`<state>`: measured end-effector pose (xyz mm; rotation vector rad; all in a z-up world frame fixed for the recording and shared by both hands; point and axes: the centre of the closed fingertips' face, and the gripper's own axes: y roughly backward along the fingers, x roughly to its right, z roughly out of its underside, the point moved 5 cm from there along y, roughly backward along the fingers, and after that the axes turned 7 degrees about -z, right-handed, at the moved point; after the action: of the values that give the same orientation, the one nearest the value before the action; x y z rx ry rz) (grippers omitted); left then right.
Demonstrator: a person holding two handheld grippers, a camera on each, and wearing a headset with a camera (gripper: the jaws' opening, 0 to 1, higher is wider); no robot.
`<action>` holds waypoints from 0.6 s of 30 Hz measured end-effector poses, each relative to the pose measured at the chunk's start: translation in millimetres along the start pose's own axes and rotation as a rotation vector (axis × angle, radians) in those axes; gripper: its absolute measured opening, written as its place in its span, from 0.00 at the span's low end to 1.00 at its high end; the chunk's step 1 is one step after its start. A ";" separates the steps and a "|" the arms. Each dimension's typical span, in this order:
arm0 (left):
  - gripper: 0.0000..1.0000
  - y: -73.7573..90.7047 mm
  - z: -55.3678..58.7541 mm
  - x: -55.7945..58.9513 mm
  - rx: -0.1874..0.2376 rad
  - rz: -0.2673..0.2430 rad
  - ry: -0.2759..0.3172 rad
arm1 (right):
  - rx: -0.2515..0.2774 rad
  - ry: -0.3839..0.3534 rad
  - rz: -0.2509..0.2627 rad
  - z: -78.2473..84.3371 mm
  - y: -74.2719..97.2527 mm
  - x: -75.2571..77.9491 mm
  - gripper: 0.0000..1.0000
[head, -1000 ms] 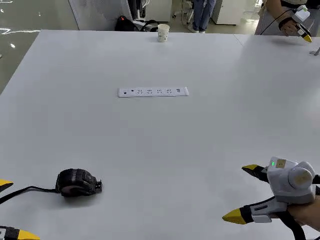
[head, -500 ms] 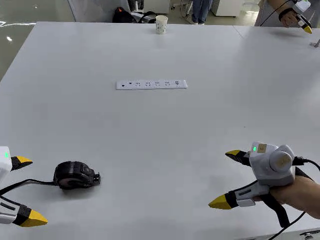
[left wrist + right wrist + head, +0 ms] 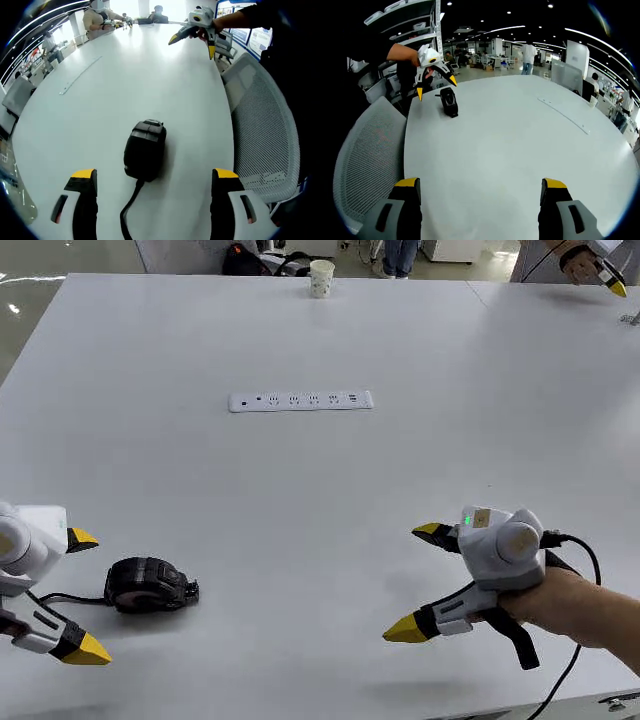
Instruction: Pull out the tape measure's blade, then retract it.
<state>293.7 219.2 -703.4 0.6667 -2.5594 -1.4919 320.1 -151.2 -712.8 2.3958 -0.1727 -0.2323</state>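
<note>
Black tape measure lower left on white table, casing lettering unreadable, left gripper just behind it, jaws wide, right gripper lower right, wide, empty

Holding the left gripper low at the left edge of the head view, jaws standing wide apart, yellow tips pointing rightward. Gripping the right gripper in the right hand at the lower right, forearm reaching in from the corner, jaws likewise spread wide, yellow tips pointing leftward. Facing the two grippers toward each other while well apart, each appearing small and far off in the other's gripper view, both clasping nothing.
</note>
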 end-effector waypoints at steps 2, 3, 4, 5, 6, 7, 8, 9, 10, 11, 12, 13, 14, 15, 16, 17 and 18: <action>0.90 -2.1 -6.0 -0.4 0.005 0.006 -0.017 | -0.002 0.014 -0.008 -2.9 -5.3 1.4 0.99; 0.89 -4.3 -9.2 -0.9 0.000 0.007 -0.031 | -0.004 0.019 -0.015 -5.1 -8.7 2.3 0.99; 0.89 -6.2 -11.3 -1.4 -0.003 0.008 -0.041 | -0.005 0.022 -0.019 -7.3 -11.0 2.8 0.99; 0.88 -8.7 -13.9 -1.6 -0.006 0.008 -0.056 | -0.003 0.026 -0.022 -10.8 -14.0 3.5 0.99; 0.86 -10.5 -15.3 -1.7 -0.010 0.010 -0.061 | 0.001 0.027 -0.026 -13.2 -16.2 3.7 0.99; 0.85 -13.2 -17.3 -2.3 -0.015 0.009 -0.060 | 0.006 0.028 -0.032 -16.5 -19.6 3.8 0.99; 0.83 -15.1 -18.2 -3.0 -0.019 0.006 -0.058 | 0.007 0.029 -0.035 -18.4 -21.9 4.0 0.99; 0.81 -16.8 -18.9 -3.7 -0.024 0.001 -0.056 | 0.006 0.032 -0.039 -20.1 -24.7 4.0 0.99; 0.79 -19.3 -19.7 -3.7 -0.029 0.005 -0.051 | 0.002 0.036 -0.048 -22.6 -29.2 2.9 0.99; 0.79 -21.4 -19.4 -3.8 -0.029 0.007 -0.050 | -0.003 0.041 -0.057 -24.2 -32.0 2.0 0.99; 0.79 -24.5 -19.5 -3.3 -0.030 0.012 -0.049 | -0.007 0.049 -0.065 -27.0 -36.8 1.5 0.99; 0.79 -25.9 -19.5 -2.8 -0.035 0.017 -0.047 | -0.008 0.050 -0.071 -28.9 -39.7 1.3 0.99; 0.79 -27.1 -19.5 -2.4 -0.040 0.022 -0.046 | -0.008 0.049 -0.079 -31.3 -42.9 0.6 0.99; 0.78 -28.0 -20.1 -1.5 -0.041 0.027 -0.052 | -0.008 0.050 -0.090 -35.1 -47.3 -0.9 0.99; 0.77 -28.7 -20.7 -1.2 -0.041 0.030 -0.056 | -0.009 0.057 -0.097 -37.9 -50.1 -1.9 0.99; 0.77 -29.8 -20.7 -1.1 -0.049 0.029 -0.068 | -0.010 0.067 -0.105 -42.4 -54.0 -2.8 0.99; 0.76 -30.6 -19.9 -1.8 -0.058 0.025 -0.078 | -0.007 0.070 -0.107 -45.4 -56.1 -2.9 0.99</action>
<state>311.1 191.0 -718.9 0.5778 -2.5594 -1.6084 330.3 -79.9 -717.1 2.4050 -0.0109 -0.1977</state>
